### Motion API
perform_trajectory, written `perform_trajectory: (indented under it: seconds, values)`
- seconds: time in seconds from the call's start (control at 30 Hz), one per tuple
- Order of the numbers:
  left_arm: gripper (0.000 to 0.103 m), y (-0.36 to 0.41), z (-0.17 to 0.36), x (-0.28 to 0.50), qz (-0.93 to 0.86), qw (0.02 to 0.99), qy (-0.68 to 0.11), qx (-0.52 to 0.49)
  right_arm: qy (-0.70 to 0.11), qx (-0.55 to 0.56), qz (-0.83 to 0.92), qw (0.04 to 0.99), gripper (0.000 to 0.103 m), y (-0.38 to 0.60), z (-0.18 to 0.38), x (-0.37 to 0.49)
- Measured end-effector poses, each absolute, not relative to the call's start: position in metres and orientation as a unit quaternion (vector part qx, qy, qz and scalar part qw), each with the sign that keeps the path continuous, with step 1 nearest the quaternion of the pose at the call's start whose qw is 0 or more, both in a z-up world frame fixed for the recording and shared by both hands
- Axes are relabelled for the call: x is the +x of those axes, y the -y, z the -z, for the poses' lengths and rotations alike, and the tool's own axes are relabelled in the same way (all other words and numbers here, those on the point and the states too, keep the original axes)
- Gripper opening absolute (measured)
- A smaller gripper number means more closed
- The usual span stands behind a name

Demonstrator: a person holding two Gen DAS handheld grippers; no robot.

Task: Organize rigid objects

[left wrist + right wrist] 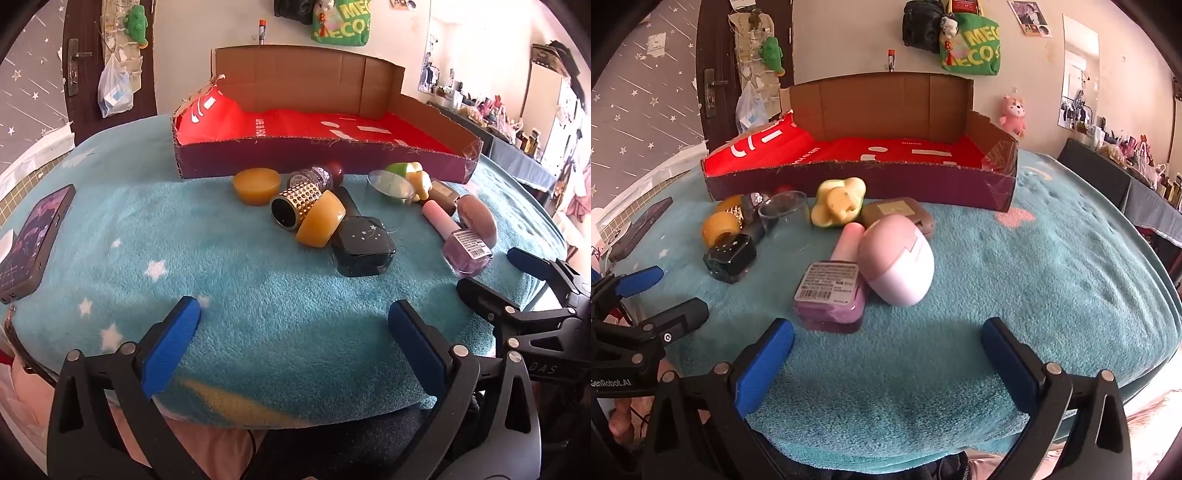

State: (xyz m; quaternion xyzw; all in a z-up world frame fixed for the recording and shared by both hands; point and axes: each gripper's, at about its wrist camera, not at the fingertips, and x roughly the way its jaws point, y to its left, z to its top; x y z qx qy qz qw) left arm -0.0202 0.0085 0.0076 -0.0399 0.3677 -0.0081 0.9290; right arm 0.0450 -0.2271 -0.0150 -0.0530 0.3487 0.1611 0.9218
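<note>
A heap of small objects lies on the teal blanket [258, 288] in front of a cardboard box [317, 162] lined in red. The heap holds a yellow ring [320, 221], a gold studded cylinder [293, 205], a black star-printed case [364, 251], a purple bottle [831, 299] with a pink cap, a pink egg-shaped case [895, 260], a green and yellow toy [838, 201] and a clear cup [783, 210]. My left gripper [293, 325] hangs open near the blanket's front edge, short of the heap. My right gripper [886, 343] is open too, just before the purple bottle, holding nothing.
A phone [33, 243] in a dark patterned case lies at the blanket's left edge. Behind the box are a wall, a dark door [716, 74] and a green bag [975, 48]. A cluttered shelf [517, 129] runs along the right. The blanket drops off at the front.
</note>
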Motion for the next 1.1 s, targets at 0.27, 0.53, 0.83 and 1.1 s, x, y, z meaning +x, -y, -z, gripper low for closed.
perform_trajectory:
  seconds: [0.27, 0.53, 0.83, 1.1]
  values:
    - [0.103, -0.004, -0.004, -0.012, 0.002, 0.926, -0.377, -0.025, -0.347, -0.056, -0.159, 0.923, 0.103, 0.226, 0.015, 0.045]
    - [0.103, -0.004, -0.003, -0.009, -0.001, 0.927, -0.375, -0.029, -0.348, -0.054, -0.158, 0.923, 0.103, 0.226, 0.014, 0.044]
    - [0.103, -0.002, 0.000, -0.004, -0.008, 0.926, -0.376, -0.026, -0.346, -0.055, -0.157, 0.923, 0.103, 0.225, 0.015, 0.045]
    - [0.103, 0.001, 0.002, -0.002, -0.014, 0.924, -0.381, -0.023, -0.346, -0.054, -0.157, 0.923, 0.103, 0.225, 0.015, 0.045]
